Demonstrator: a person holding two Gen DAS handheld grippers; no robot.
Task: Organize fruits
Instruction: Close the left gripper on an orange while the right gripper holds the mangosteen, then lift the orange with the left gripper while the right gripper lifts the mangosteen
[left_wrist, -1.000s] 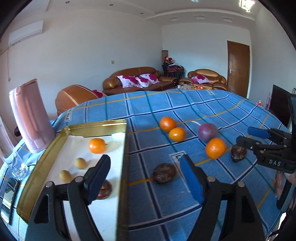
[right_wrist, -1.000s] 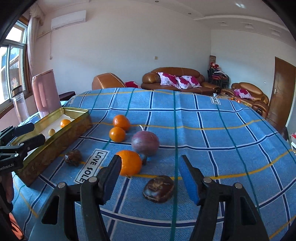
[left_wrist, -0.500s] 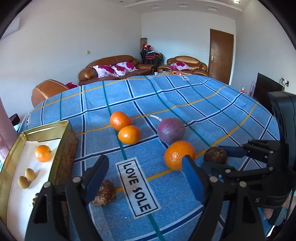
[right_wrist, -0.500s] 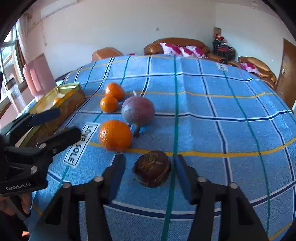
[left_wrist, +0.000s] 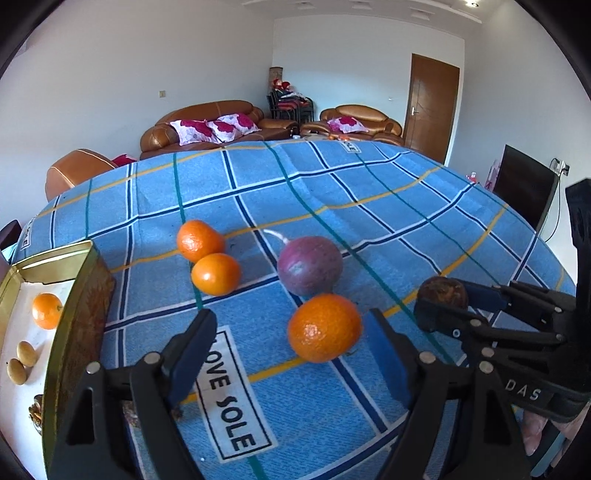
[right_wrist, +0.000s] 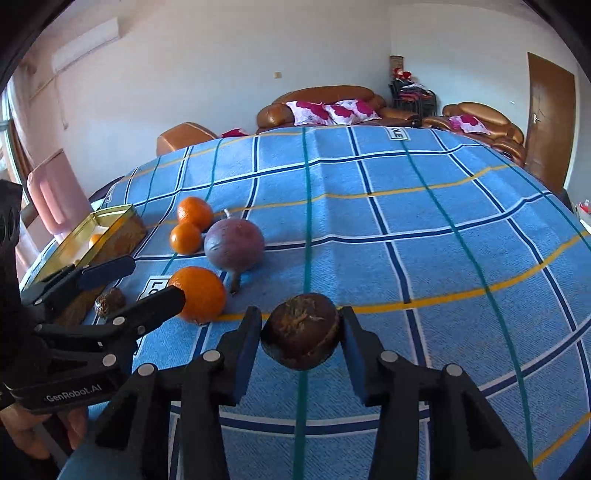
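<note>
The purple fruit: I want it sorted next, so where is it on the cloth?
The purple fruit lies mid-cloth in both views, just beyond the nearest orange and right of the two touching oranges.

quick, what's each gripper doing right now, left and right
Left gripper: open, holding nothing; an orange sits between its jaws.
Right gripper: closing on the dark brown fruit, pads touching it.

Bench cloth is bright blue w/ a check of navy, white, teal & yellow lines, plus a white "LOVE SOLE" label in black letters btwn the left tongs. Tongs are black w/ blue pads. Dark brown wrinkly fruit btwn the right tongs. Orange mandarin & dusty purple fruit just ahead of the left ones. Gold tin, white inside, off to their left.
</note>
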